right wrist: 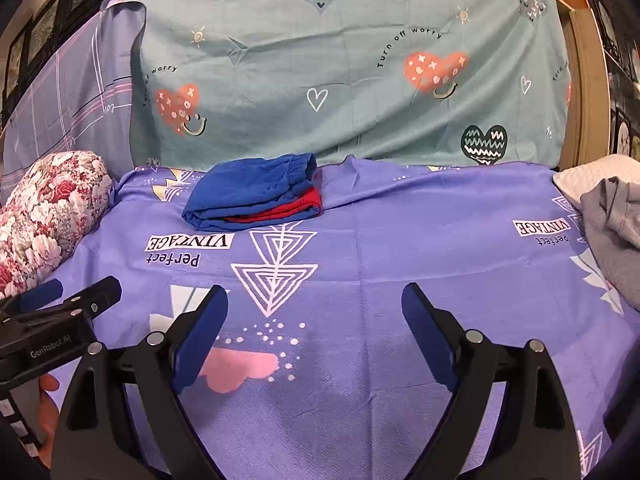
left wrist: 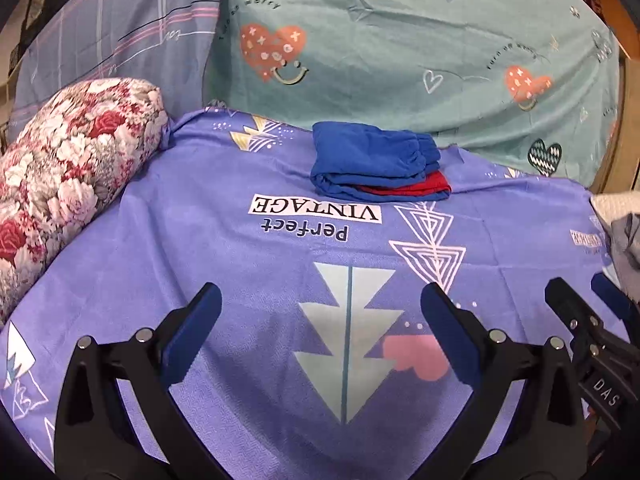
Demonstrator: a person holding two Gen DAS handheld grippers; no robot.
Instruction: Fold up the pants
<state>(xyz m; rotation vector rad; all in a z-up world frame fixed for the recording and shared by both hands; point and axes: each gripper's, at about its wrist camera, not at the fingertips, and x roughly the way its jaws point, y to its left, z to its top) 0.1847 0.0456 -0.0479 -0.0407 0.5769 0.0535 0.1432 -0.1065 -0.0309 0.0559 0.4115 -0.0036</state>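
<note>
Nearest, the left hand-held gripper (left wrist: 320, 312) hovers over the purple sheet (left wrist: 240, 280), jaws wide apart with nothing between them; the right hand-held gripper (right wrist: 314, 312) sits just beside it in the same state, spread wide and empty. Both point at bare sheet, likely because no garment is in hand and the working area is kept free for spreading one. Off to the right edge lies a crumpled grey garment (right wrist: 612, 224), unfolded, probably the next piece to fetch, though whether it is pants I cannot tell. Farther back, the folded blue pants (right wrist: 248, 196) rest on red cloth (right wrist: 296, 209), stacked near the sheet's far edge, seemingly parked clear of the work. A floral bolster (left wrist: 68, 172) lines the left side; the teal cover (right wrist: 340, 80) rises behind.
</note>
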